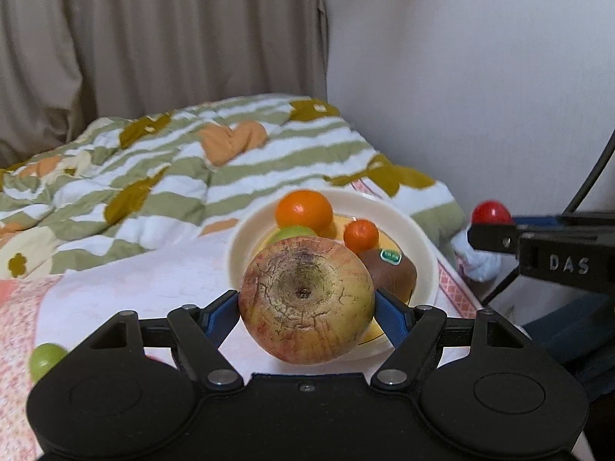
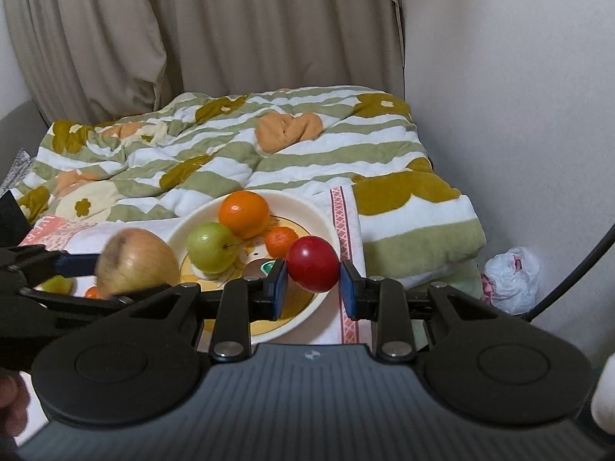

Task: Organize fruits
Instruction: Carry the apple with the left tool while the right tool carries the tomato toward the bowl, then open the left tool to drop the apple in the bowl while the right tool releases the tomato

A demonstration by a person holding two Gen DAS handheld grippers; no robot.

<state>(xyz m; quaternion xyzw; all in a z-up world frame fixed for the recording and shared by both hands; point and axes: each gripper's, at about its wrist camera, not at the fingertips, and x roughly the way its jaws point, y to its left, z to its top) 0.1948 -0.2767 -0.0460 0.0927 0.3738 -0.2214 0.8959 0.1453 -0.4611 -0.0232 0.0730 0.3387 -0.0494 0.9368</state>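
The left gripper (image 1: pixel 306 303) has its jaws clamped on a big yellow-red apple (image 1: pixel 306 301). The right gripper (image 2: pixel 313 282) has its jaws clamped on a small red fruit (image 2: pixel 313 264). Just past both jaws sits a cream plate (image 2: pixel 307 207) on the bed, holding an orange (image 2: pixel 243 213), a green apple (image 2: pixel 210 247) and a kiwi (image 1: pixel 392 274).
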